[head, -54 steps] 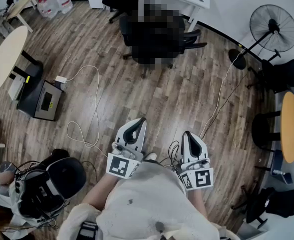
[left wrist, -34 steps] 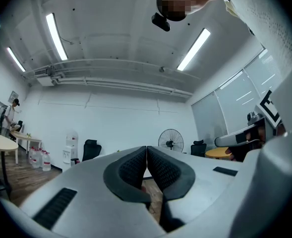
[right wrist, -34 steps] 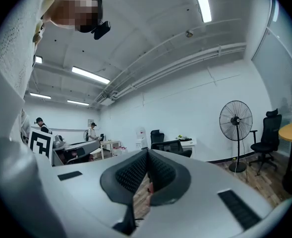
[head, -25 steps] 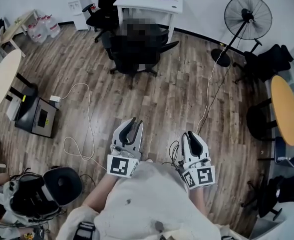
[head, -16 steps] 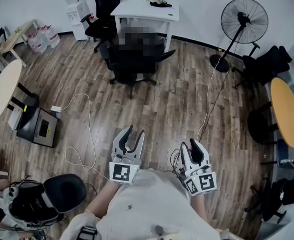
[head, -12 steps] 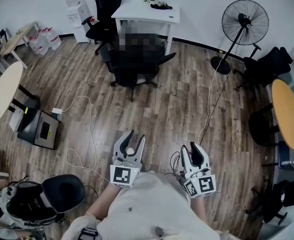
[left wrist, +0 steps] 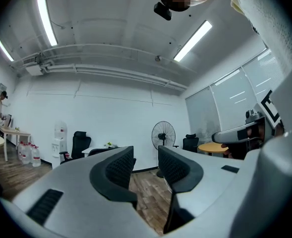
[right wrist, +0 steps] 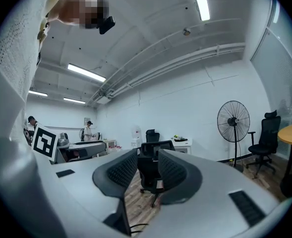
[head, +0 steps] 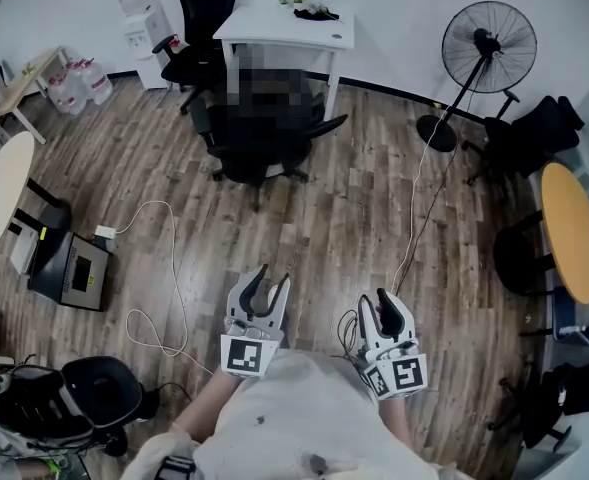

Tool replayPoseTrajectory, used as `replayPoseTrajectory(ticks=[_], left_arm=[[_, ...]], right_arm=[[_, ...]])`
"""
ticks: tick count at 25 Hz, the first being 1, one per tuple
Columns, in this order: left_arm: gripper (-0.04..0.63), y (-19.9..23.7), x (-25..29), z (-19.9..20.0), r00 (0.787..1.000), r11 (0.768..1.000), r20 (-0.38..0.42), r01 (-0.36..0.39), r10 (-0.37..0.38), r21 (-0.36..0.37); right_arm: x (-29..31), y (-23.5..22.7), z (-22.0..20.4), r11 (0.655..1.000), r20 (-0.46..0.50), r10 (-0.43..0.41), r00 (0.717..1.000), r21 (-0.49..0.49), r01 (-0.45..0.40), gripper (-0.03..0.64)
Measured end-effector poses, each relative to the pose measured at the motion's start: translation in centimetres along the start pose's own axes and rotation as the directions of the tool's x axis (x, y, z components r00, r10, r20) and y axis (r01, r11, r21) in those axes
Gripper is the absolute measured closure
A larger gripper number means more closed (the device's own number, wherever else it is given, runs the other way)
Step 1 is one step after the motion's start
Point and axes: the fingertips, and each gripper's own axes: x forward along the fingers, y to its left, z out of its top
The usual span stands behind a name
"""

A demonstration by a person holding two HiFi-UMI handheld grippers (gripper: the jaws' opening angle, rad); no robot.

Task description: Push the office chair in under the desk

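The black office chair stands on the wood floor, pulled out in front of the white desk, with a mosaic patch over its back. Both grippers hover close to my body, well short of the chair. My left gripper is open with nothing between its jaws. My right gripper is open and empty too. In the right gripper view the chair shows through the gap of the right gripper, with the desk behind it. The left gripper points at bare floor and the wall.
A standing fan is right of the desk, its cord running across the floor. A white cable loops on the left by a black box. Another black chair stands left of the desk. An orange round table is at right, a chair at bottom left.
Both grippers' jaws have spread from nearly closed to open. The view has pulled back, so the chair and whole desk now sit higher and smaller in the frame.
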Motion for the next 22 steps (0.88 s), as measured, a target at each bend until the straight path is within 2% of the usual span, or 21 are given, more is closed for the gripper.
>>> replayPoseTrajectory(ticks=[4,13,22], left_arm=[[0.436,2.4,5.8,0.6,1.000,1.000,0.014,0.018,-0.018,-0.025],[0.437,8.8,16.8,0.7,0.998,0.998,0.013,0.059,-0.059,0.016],[0.437,18.0,27.4,0.4,0.998,0.998,0.011,0.062,-0.062,0.010]], right_arm=[[4.8,-1.9,0.9,1.000,-0.033,-0.011,0.999,-0.015,0.010,0.477],[16.7,-5.7,2.7,0.999,-0.056,-0.008,0.998,-0.038,0.006,0.474],[30.3,-8.1,4.5,0.999,-0.051,-0.028,0.998,-0.039,0.026,0.474]])
